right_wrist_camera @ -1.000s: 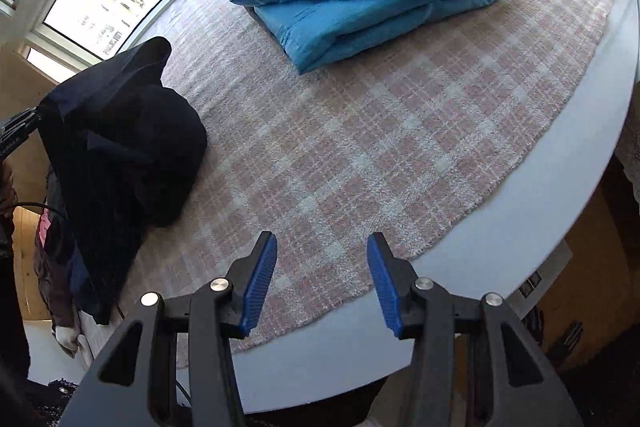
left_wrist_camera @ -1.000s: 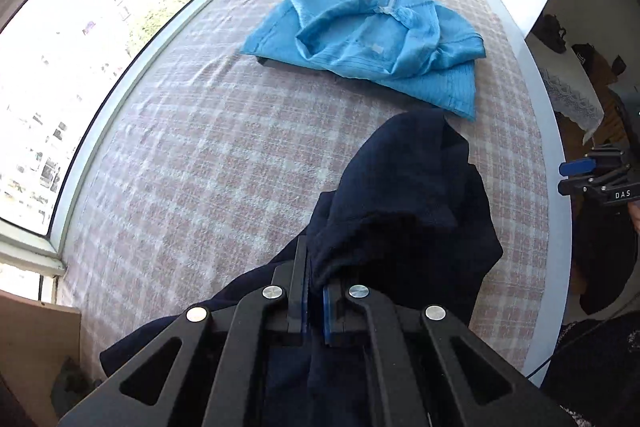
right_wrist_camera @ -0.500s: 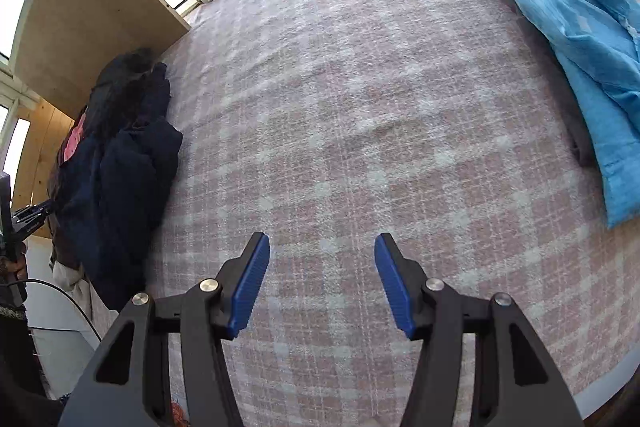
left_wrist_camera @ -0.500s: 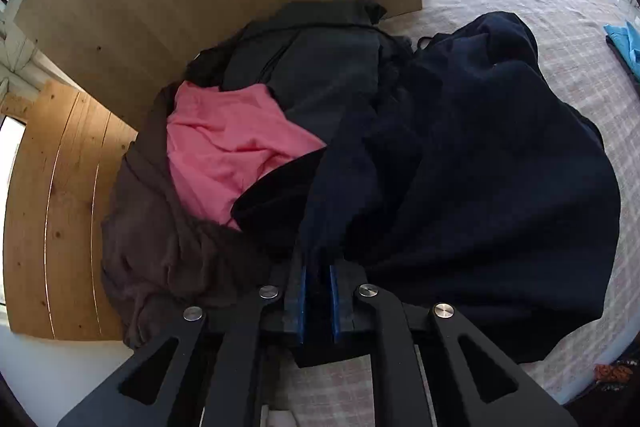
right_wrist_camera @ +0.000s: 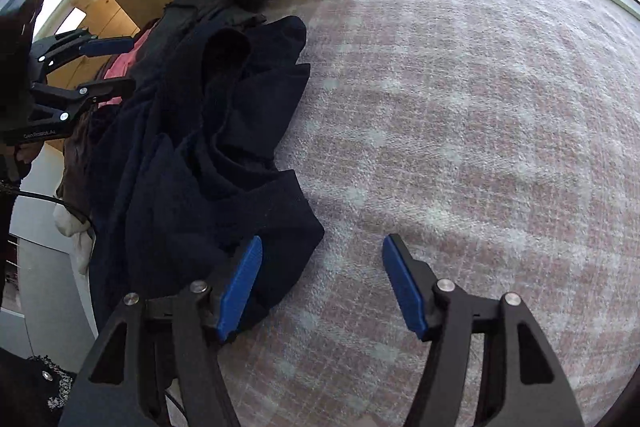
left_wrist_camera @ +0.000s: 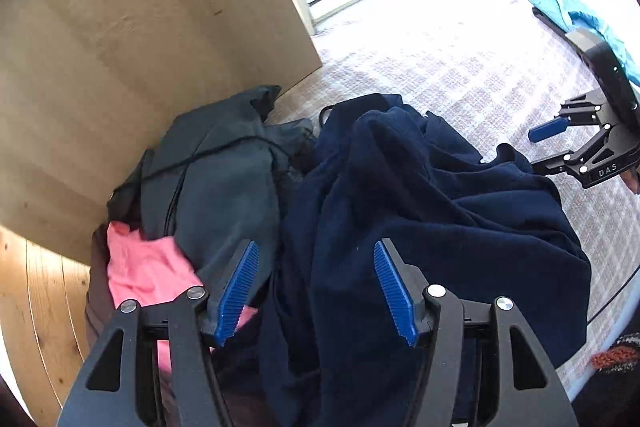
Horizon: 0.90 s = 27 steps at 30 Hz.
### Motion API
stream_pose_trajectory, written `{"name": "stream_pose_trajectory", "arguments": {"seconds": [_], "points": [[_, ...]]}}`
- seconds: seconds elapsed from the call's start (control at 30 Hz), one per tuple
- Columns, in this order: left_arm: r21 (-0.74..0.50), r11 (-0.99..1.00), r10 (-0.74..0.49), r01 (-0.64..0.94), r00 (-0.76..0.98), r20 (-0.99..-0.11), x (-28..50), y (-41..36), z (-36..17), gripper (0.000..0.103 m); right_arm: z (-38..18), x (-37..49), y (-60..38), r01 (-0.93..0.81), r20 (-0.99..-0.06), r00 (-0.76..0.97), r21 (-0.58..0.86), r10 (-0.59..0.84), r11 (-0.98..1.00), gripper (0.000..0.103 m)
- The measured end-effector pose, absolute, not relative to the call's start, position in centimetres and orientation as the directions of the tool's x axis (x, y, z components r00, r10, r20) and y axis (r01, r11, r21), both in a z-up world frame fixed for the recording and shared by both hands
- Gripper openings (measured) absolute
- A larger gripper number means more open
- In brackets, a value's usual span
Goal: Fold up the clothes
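While heaped soft and limp below the left gripper [left_wrist_camera: 316,291], navy garment [left_wrist_camera: 420,211]: light, floppy, best pinched at an edge. Jaws just opened, nothing held. Right gripper [right_wrist_camera: 322,287] likewise half open, empty, hem just left.

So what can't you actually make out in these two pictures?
- Brown garment, left wrist view: mostly buried under the pink garment and navy garment.
- Blue garment, left wrist view: washed out by window glare, cut off by the right gripper.
- White cloth, right wrist view: mostly hidden behind the navy garment.
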State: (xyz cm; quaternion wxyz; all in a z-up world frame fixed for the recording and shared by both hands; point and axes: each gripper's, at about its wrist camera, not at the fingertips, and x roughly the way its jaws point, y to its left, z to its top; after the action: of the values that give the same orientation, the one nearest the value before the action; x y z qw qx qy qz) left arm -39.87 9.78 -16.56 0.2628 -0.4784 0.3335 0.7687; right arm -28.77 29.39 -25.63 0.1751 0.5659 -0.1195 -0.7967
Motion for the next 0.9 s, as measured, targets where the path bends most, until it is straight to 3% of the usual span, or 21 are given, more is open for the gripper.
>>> {"name": "stream_pose_trajectory", "arguments": {"seconds": [0.13,0.27,0.3,0.33,0.37,0.43,0.63,0.9], "points": [[0.276,-0.503,0.122,-0.819,-0.383,-0.916,-42.3,14.5,-19.6,0.059,-25.3,-28.2,29.1,0.208,-0.824,-0.297,0.438,-0.483,-0.875,0.062],[0.125,-0.445,0.177,-0.887,-0.224,-0.959,-43.7,16.6,-21.6,0.057,-25.8,-27.8,28.8,0.252,-0.776,-0.326,0.480,-0.541,-0.840,0.060],[0.118,-0.443,0.163,-0.889,-0.209,-0.964,-43.8,16.8,-22.1,0.042,-25.8,-27.7,28.5,0.265,-0.764,-0.309,0.502,-0.566,-0.823,0.044],[0.112,-0.441,0.148,-0.891,-0.195,-0.970,-43.8,16.9,-22.5,0.011,-25.8,-27.6,28.2,0.279,-0.756,-0.295,0.518,-0.585,-0.809,0.030],[0.106,-0.443,0.135,-0.890,-0.183,-0.974,-43.7,16.8,-22.8,0.001,-25.4,-27.3,27.9,0.294,-0.763,-0.297,0.499,-0.574,-0.815,0.014],[0.084,-0.465,0.153,-0.881,-0.174,-0.973,-43.3,15.8,-22.4,0.002,-24.5,-26.8,27.4,0.323,-0.774,-0.306,0.463,-0.554,-0.825,0.009],[0.070,-0.635,0.232,-0.770,-0.276,-0.933,-42.9,10.1,-17.3,0.001,-14.8,-24.8,30.1,0.339,-0.692,-0.484,0.415,-0.535,-0.844,0.005],[0.100,-0.733,0.381,-0.672,-0.529,-0.758,-38.5,4.3,-1.1,0.002,4.1,-20.0,32.4,0.367,-0.505,-0.747,0.229,-0.432,-0.902,0.004]]}}
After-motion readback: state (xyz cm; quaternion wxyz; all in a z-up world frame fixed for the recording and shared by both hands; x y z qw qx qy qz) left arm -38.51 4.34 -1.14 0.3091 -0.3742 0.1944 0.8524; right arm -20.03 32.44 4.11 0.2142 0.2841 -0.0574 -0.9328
